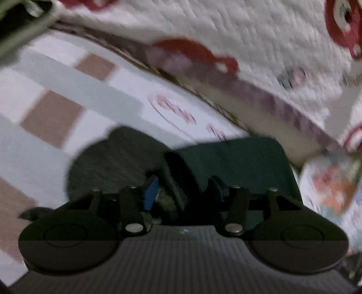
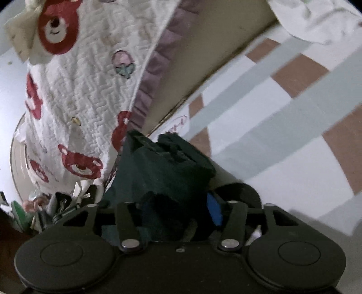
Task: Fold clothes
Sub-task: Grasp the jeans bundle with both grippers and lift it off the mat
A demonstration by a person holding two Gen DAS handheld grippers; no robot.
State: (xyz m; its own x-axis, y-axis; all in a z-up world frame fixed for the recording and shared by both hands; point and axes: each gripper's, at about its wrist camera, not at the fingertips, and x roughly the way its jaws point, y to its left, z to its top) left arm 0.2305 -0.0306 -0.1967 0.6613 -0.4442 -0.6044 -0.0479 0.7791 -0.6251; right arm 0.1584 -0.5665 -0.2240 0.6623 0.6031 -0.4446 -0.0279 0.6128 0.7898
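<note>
A dark green garment (image 1: 237,162) bunches between the fingers of my left gripper (image 1: 181,192), which is shut on a fold of it; the blue finger pads (image 1: 151,194) show at the cloth's edges. Its dark shadow falls on the checked sheet (image 1: 67,101) to the left. In the right wrist view the same dark green garment (image 2: 163,167) is gathered in a thick wad inside my right gripper (image 2: 178,210), which is shut on it, one blue pad (image 2: 213,211) showing at the right. Both views are blurred, and the rest of the garment is hidden.
A white quilted blanket with red bear prints (image 2: 74,90) and a purple frilled edge (image 2: 153,74) hangs beside the checked sheet (image 2: 282,126). More white cloth (image 2: 316,20) lies at top right. Small cluttered items (image 2: 56,203) sit low at the left.
</note>
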